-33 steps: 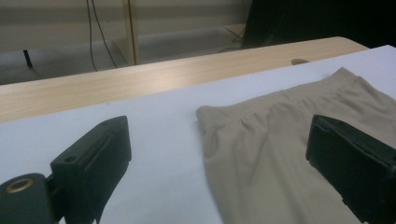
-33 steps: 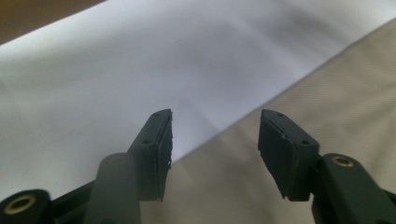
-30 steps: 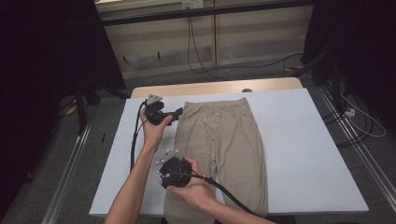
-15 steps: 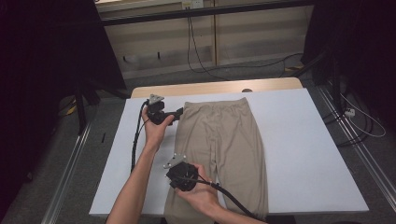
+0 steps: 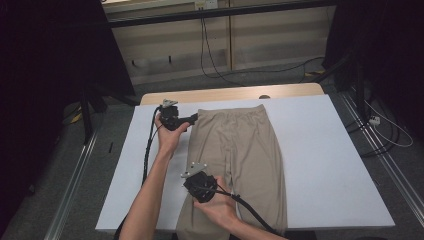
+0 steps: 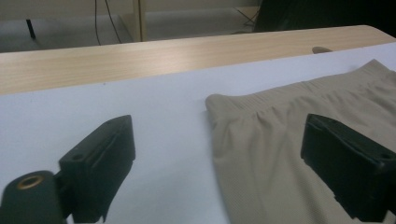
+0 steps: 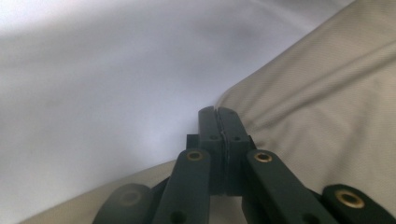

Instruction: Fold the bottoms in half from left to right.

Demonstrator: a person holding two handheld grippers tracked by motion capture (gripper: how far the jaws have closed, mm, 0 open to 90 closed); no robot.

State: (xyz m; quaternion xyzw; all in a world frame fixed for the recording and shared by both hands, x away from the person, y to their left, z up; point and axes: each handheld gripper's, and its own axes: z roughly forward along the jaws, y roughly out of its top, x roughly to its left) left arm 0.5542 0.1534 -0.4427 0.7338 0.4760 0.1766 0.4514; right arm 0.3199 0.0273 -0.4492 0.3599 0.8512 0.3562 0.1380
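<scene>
Beige trousers [image 5: 245,150] lie flat on the white table [image 5: 325,150], waistband at the far end. My left gripper [image 5: 192,120] is at the waistband's left corner. In the left gripper view it [image 6: 219,135] is open, one jaw on the bare table and the other over the cloth [image 6: 266,154]. Its jaws have just been closing a little, with that corner between them. My right gripper [image 5: 187,176] is at the left edge of the near leg. Its jaws [image 7: 218,112] have just closed and are shut on the edge of the cloth [image 7: 327,93], which puckers at the tips.
A wooden strip [image 5: 225,94] runs along the table's far edge. Bare white table lies left and right of the trousers. Cables trail from both grippers over the near left of the table. Dark stands and floor cables surround the table.
The right hand has shifted slightly to the right along the trousers' near left edge. The left hand has stayed at the waistband corner.
</scene>
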